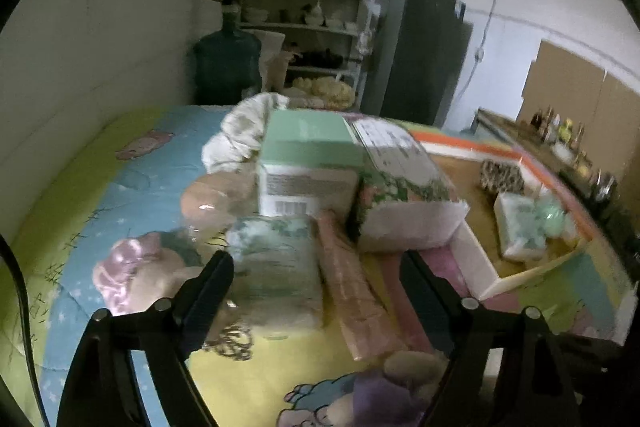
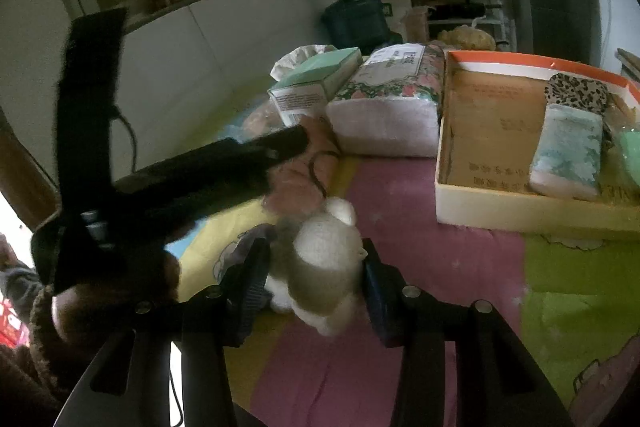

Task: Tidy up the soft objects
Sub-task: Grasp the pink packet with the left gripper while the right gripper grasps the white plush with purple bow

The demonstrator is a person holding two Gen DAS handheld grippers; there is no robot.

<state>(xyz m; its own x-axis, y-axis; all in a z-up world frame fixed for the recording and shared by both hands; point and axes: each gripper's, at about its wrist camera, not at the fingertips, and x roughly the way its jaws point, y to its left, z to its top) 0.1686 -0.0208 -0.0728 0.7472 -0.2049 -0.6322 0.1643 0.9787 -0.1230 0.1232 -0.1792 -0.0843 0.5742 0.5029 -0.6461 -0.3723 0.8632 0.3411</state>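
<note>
My left gripper is open above a pale green tissue pack that lies on the bed beside a pink pack. My right gripper has its jaws around a white plush toy that rests on the quilt; whether the pads press it is unclear. An orange-rimmed cardboard box at the right holds a green tissue pack and a leopard-print item. The left gripper's body shows in the right wrist view, to the left of the toy.
A floral tissue pack and a green carton stand behind the toy. A pink crumpled bag lies at left on the patterned quilt. A white wall runs along the bed's left side. Shelves and a fridge stand beyond.
</note>
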